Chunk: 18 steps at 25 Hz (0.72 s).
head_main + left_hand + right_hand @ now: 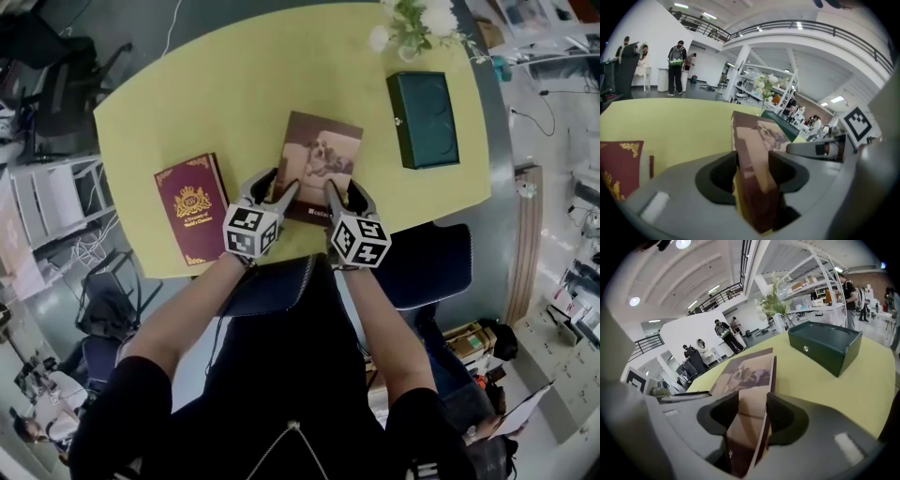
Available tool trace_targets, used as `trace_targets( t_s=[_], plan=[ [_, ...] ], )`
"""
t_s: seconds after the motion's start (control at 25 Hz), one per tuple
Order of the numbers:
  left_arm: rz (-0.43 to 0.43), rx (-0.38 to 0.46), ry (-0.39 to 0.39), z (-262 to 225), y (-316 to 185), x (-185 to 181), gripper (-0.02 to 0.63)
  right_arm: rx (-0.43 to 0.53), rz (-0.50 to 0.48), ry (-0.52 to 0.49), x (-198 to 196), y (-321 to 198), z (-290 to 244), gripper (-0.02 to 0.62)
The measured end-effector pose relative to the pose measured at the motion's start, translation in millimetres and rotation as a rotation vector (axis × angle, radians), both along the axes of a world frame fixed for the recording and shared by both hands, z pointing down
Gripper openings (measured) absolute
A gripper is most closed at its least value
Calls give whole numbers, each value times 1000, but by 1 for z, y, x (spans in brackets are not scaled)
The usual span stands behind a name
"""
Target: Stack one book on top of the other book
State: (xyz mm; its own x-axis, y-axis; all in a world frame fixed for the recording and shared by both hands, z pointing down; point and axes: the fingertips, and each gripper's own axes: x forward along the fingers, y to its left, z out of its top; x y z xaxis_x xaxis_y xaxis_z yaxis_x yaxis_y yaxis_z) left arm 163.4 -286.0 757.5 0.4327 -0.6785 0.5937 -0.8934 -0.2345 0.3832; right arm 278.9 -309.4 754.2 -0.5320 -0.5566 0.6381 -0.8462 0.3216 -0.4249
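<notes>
Closest in, clamped on the near edge of the brown book [322, 159]: left tongs [278, 187] at the near left corner, right tongs [345, 192] at the near right corner, each closed on the full thickness of covers and pages, nothing else between the pads. Placed mid-way across the yellow tabletop [234, 94], near edge seemingly raised a little, far edge perhaps down on the surface; hard to tell which. Off to the left, well apart, flat and close to the near rim: the red book [192, 206], probably the base of the stack. Likely step: lifting and carrying leftward. Main risks, judged from such a grip: sagging or swinging of the unsupported far half, given a hold along one edge only; twisting or slipping from uneven travel of the two hands; fanning open of pages on any loosening; landing askew, or shoving the red book toward the rim by coming in too low. Farther right, a green box [424, 119], and at the far edge white flowers [417, 23], both out of the likely path.
</notes>
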Motion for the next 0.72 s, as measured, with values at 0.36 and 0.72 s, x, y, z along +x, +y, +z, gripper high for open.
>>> trace_targets(
  t_s=[0.36, 0.72],
  plan=[
    [-35, 62, -19, -62, 23, -22, 229, 69, -31, -3, -23, 20, -63, 187],
    [-85, 139, -26, -141, 61, -65, 230, 139, -70, -23, -67, 54, -140, 187]
  ],
)
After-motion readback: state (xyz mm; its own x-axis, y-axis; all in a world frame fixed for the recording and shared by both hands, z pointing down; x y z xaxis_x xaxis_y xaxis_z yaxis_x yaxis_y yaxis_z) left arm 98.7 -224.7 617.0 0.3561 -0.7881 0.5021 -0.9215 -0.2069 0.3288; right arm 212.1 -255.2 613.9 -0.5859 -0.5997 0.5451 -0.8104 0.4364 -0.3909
